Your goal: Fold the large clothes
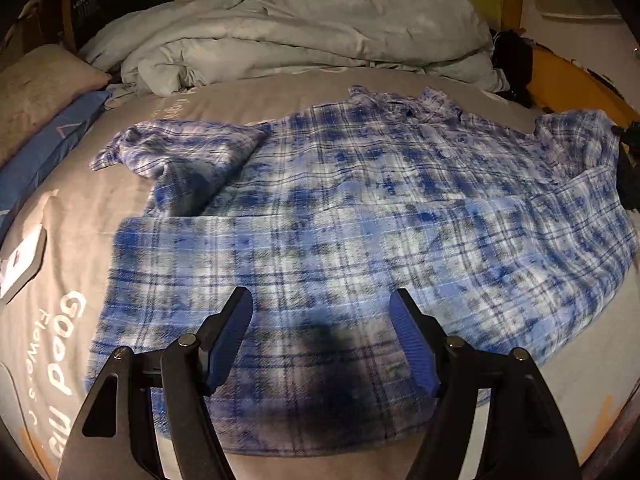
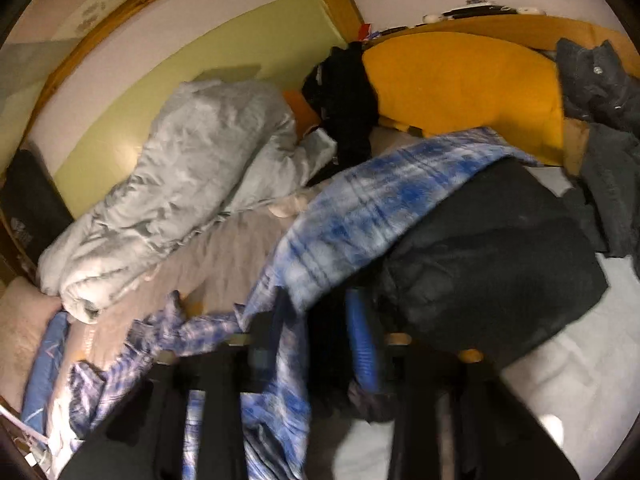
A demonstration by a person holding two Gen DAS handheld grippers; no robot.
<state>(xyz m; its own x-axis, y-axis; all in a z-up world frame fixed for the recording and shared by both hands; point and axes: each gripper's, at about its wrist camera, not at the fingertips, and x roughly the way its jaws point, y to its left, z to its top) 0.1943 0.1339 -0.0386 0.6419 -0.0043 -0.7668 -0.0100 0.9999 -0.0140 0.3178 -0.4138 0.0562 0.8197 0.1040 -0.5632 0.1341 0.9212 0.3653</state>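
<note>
A large blue and white plaid shirt (image 1: 352, 208) lies spread on the grey bed sheet (image 1: 72, 248), collar toward the far side. My left gripper (image 1: 322, 320) is open and empty, hovering above the shirt's near hem. In the blurred right wrist view, the plaid shirt (image 2: 360, 204) is lifted and drapes across my right gripper (image 2: 320, 320), with cloth hanging between the fingers; the jaws stand narrowly apart and appear closed on the fabric. The right gripper also shows in the left wrist view (image 1: 628, 136) at the shirt's far right sleeve.
A crumpled grey duvet (image 1: 304, 36) lies at the far side. A beige pillow (image 1: 36, 92) and a blue pillow (image 1: 44, 160) lie at left. An orange cushion (image 2: 464, 88), black clothes (image 2: 344, 96) and a dark jacket (image 2: 492, 256) lie at right.
</note>
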